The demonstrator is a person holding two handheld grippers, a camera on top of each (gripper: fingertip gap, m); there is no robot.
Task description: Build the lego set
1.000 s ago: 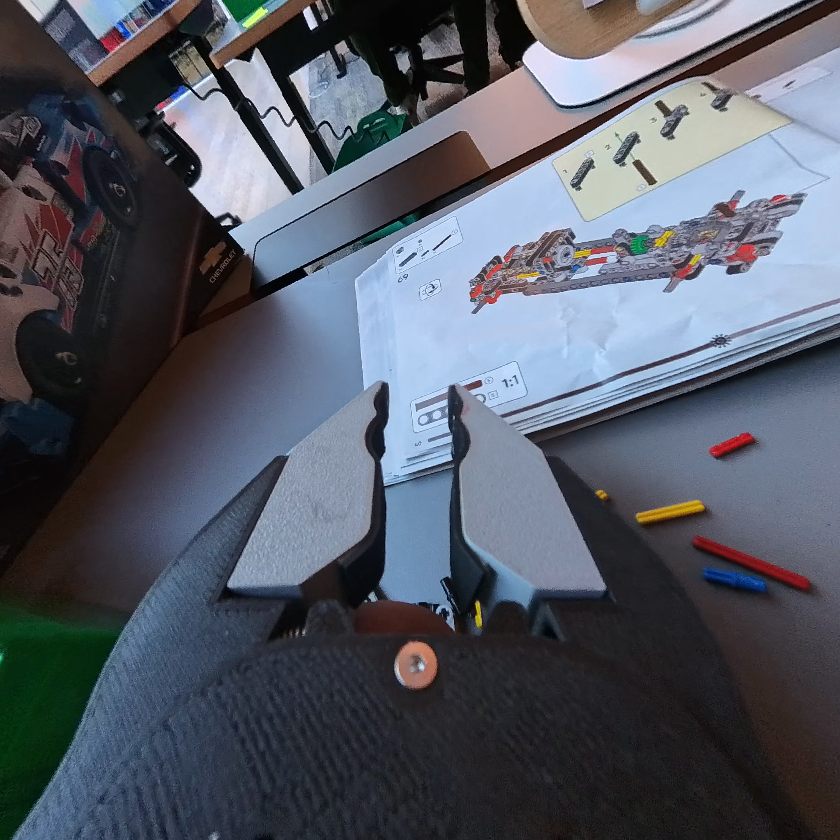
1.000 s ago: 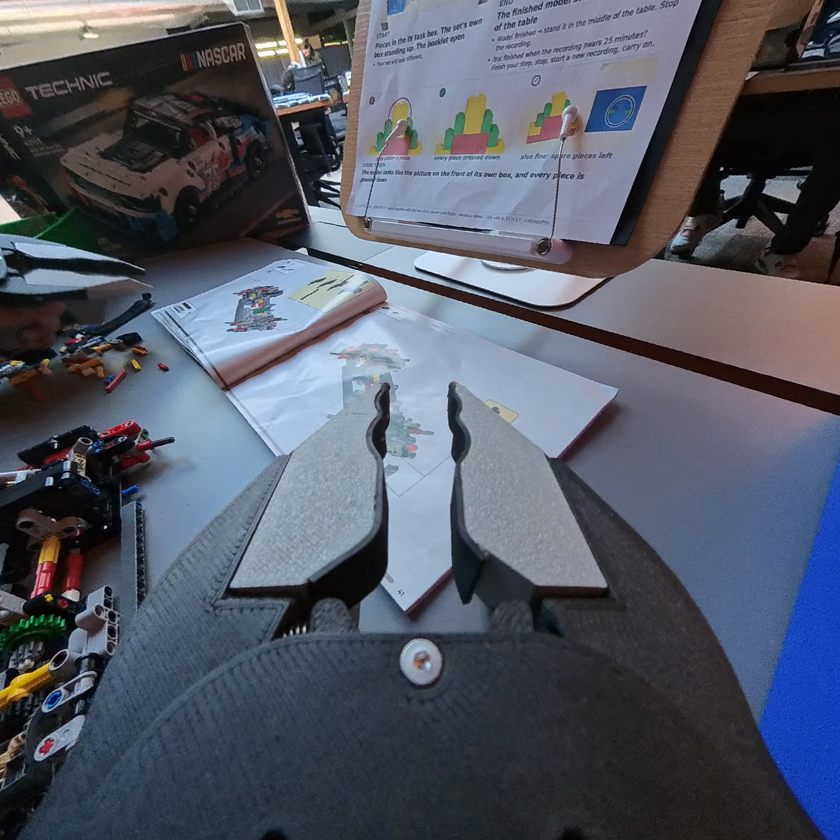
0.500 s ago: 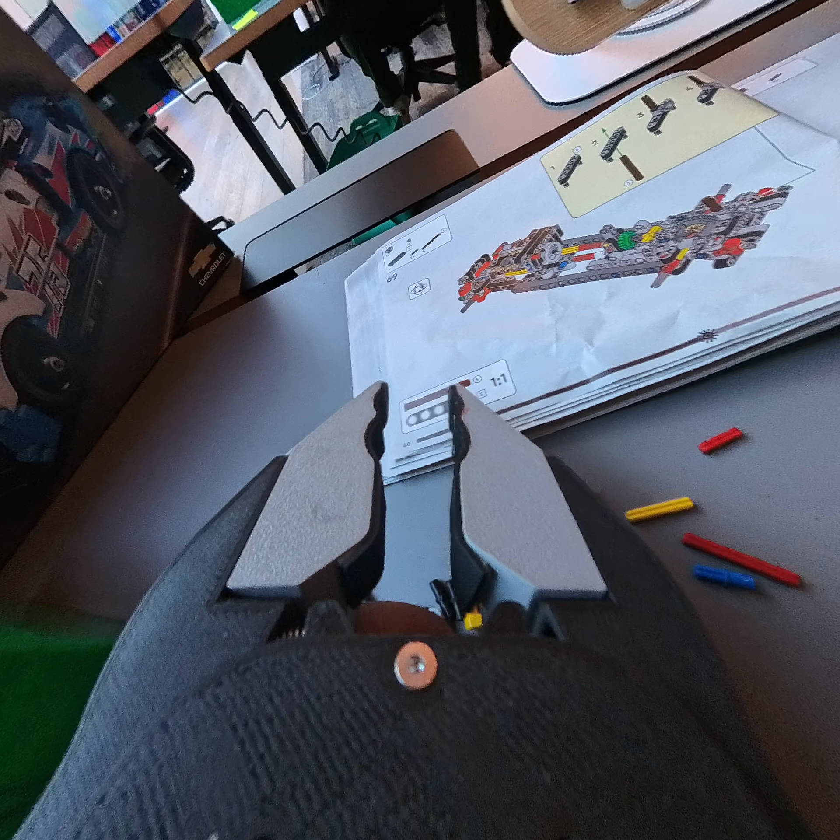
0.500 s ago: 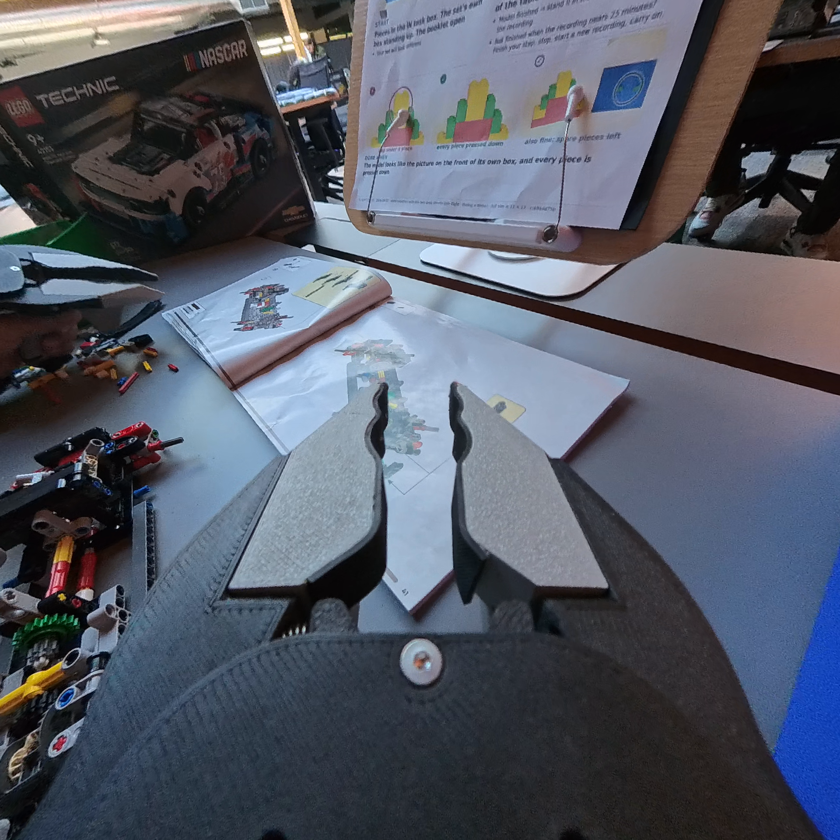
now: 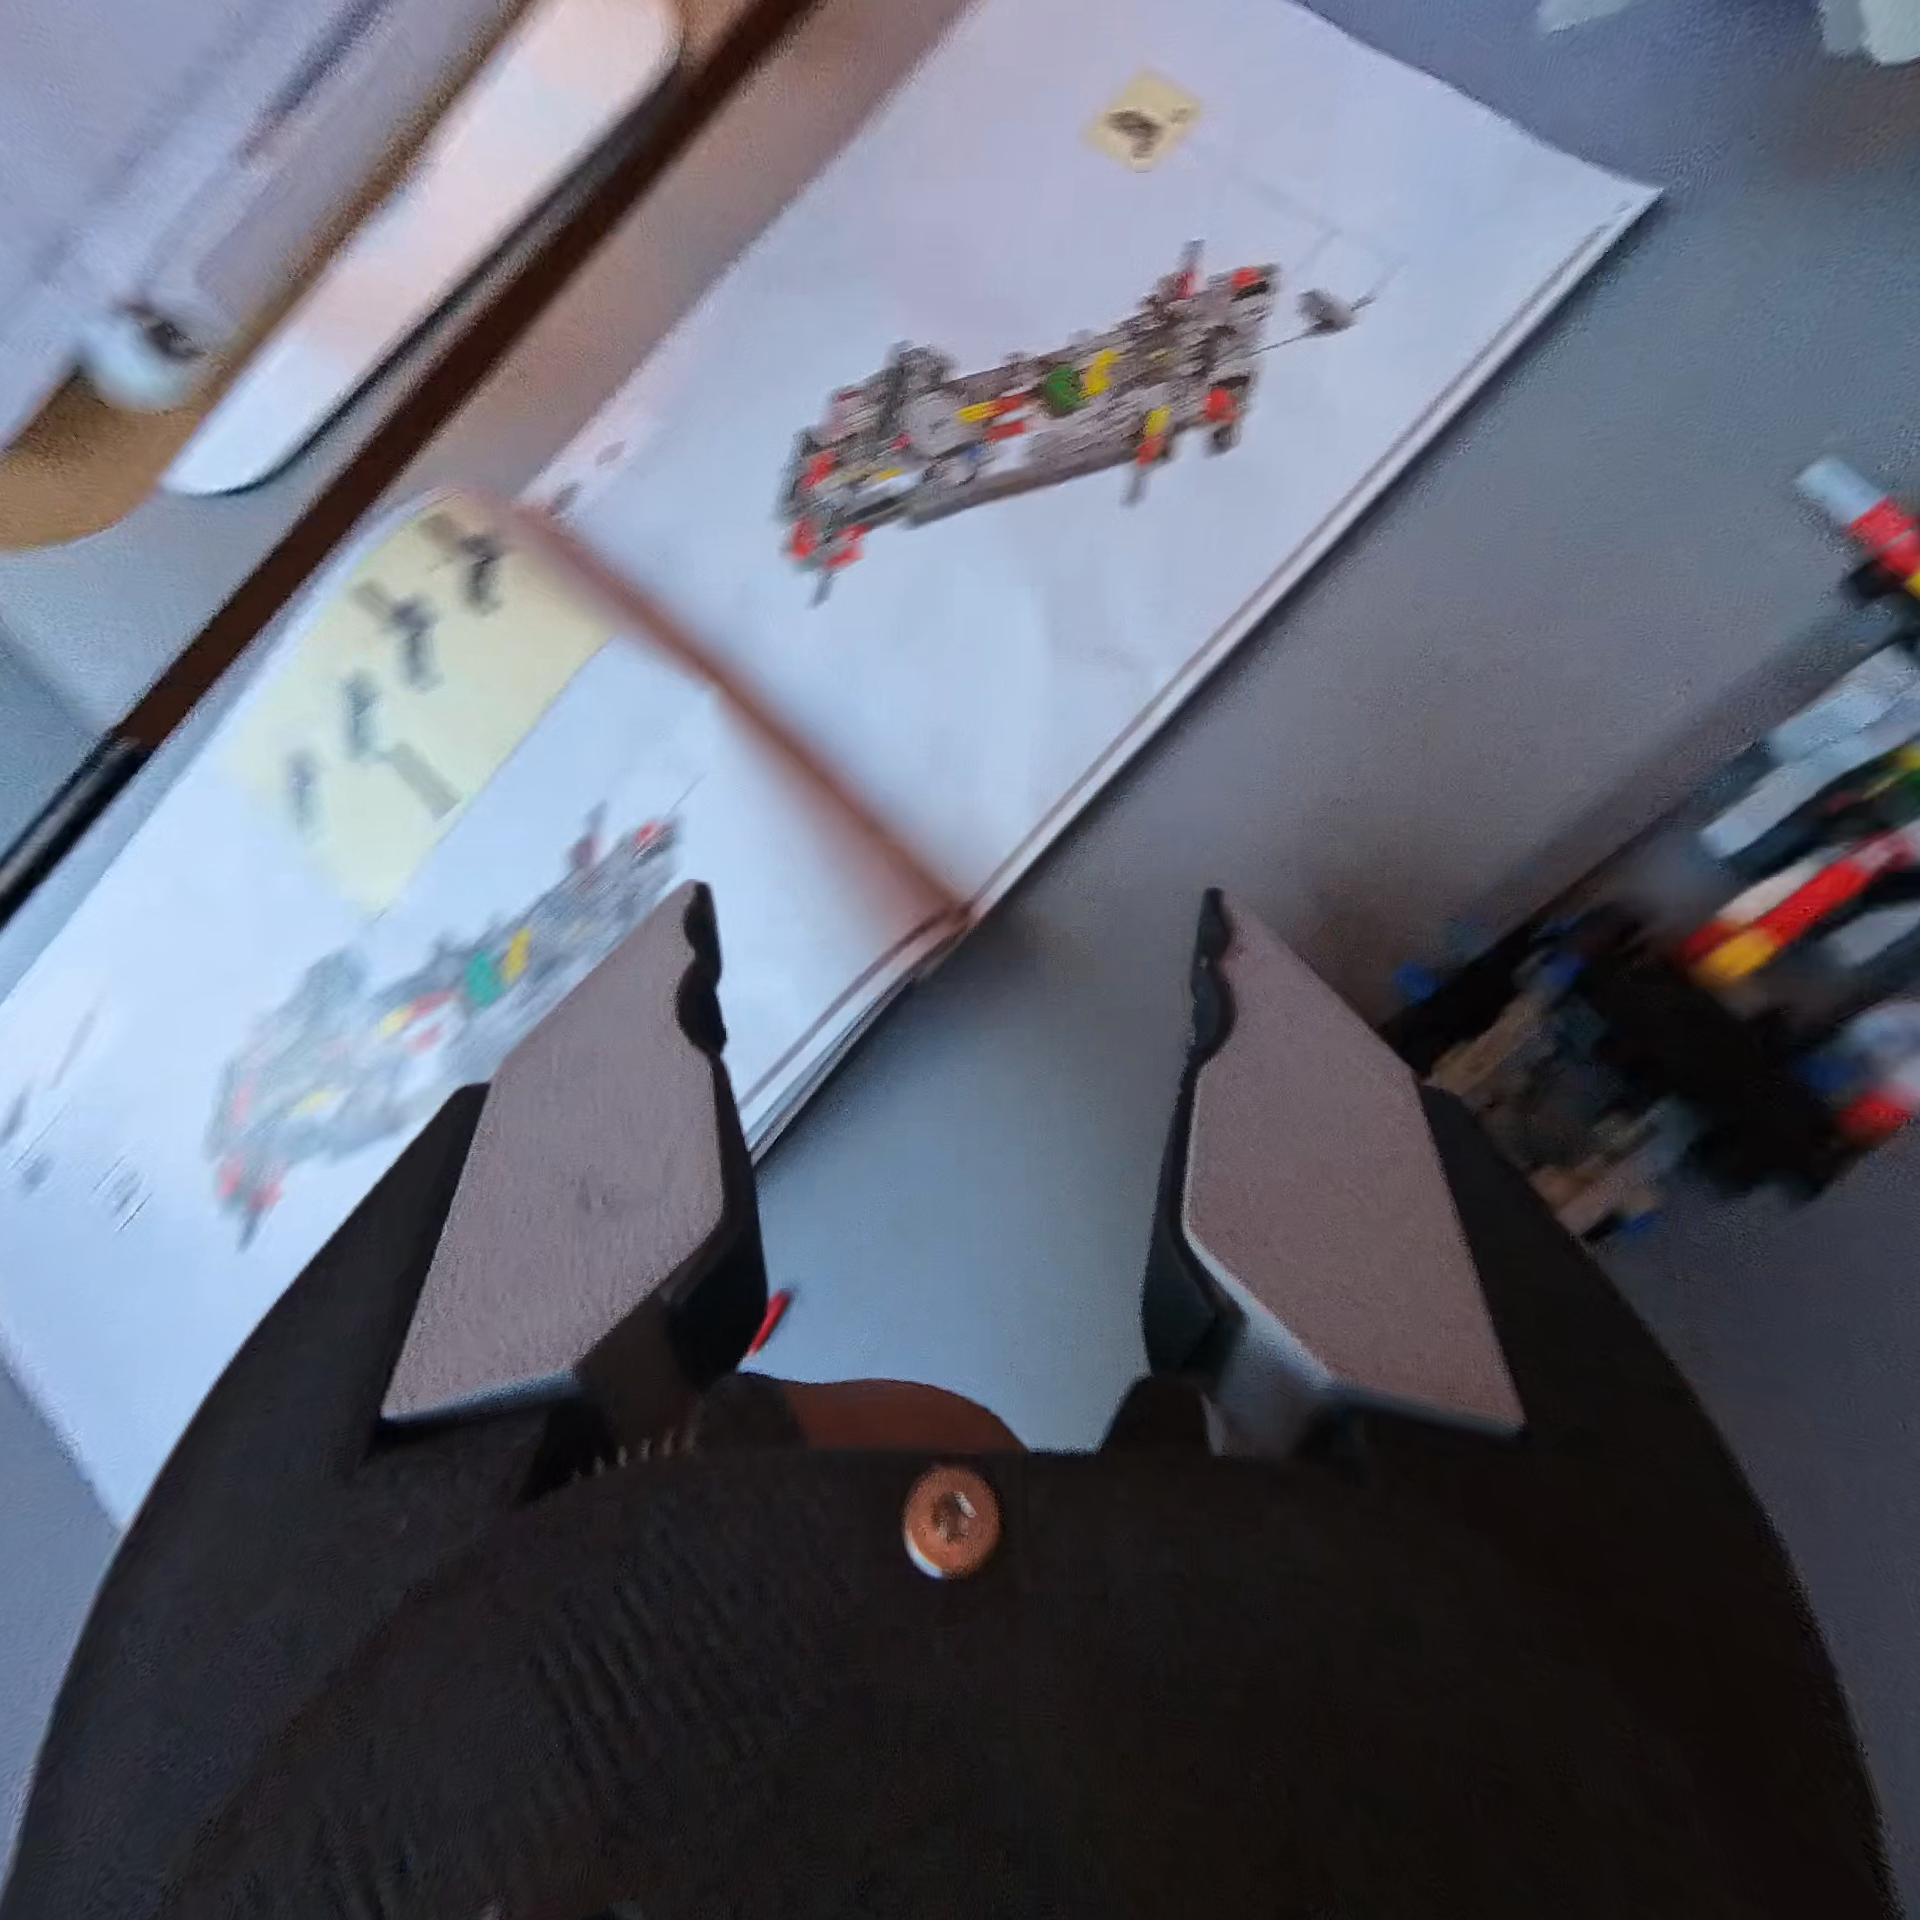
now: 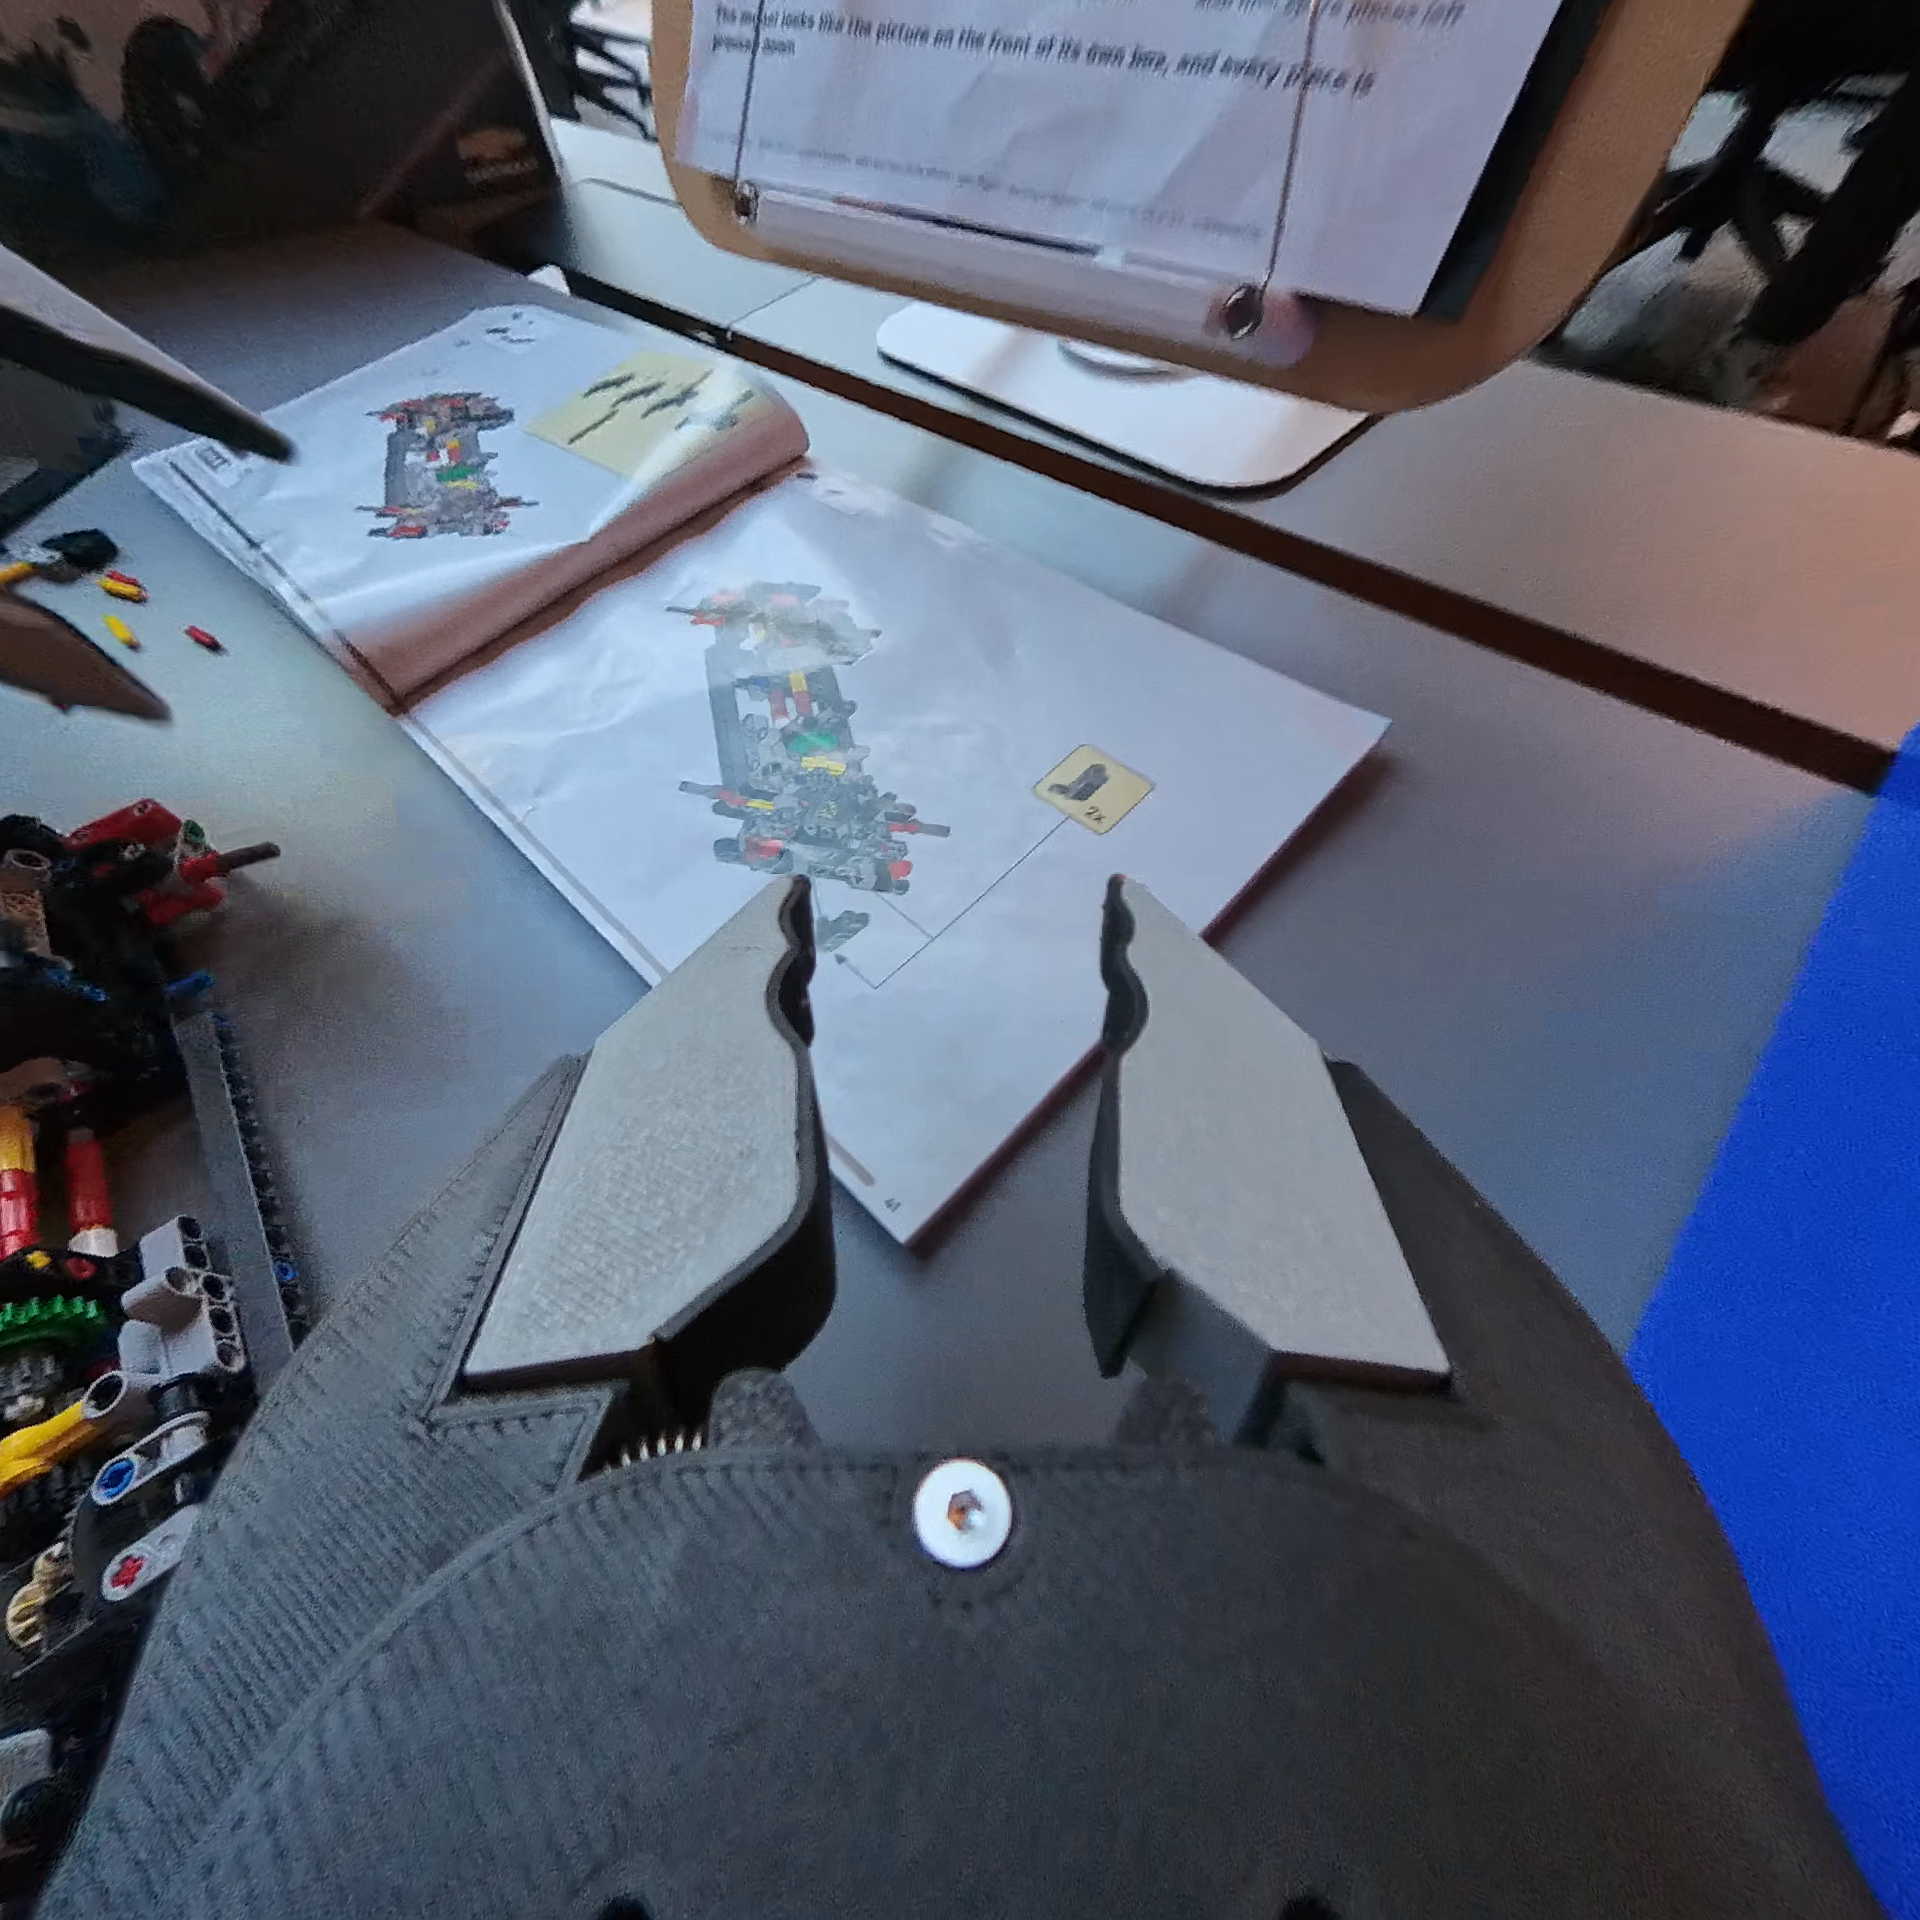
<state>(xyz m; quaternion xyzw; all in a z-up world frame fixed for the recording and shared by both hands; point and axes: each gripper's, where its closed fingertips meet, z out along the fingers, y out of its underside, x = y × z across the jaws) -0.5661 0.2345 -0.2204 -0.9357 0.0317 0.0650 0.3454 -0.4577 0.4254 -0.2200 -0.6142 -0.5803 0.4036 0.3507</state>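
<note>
Left wrist view (blurred): the left gripper [image 5: 956,956] hangs with its jaws wide apart and nothing between them, above the grey table [image 5: 1299,665] at the near edge of an open instruction booklet [image 5: 935,644], with a partly built brick model [image 5: 1704,997] to its right. Right wrist view: the right gripper [image 6: 956,935] stands open and bare over the booklet's near page [image 6: 1039,810], the model [image 6: 94,1091] at left, loose small bricks [image 6: 125,608] beyond it, and a wooden sheet stand [image 6: 1351,343] behind.

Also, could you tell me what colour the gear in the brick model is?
Green gear, clearest in the right wrist view.
</note>
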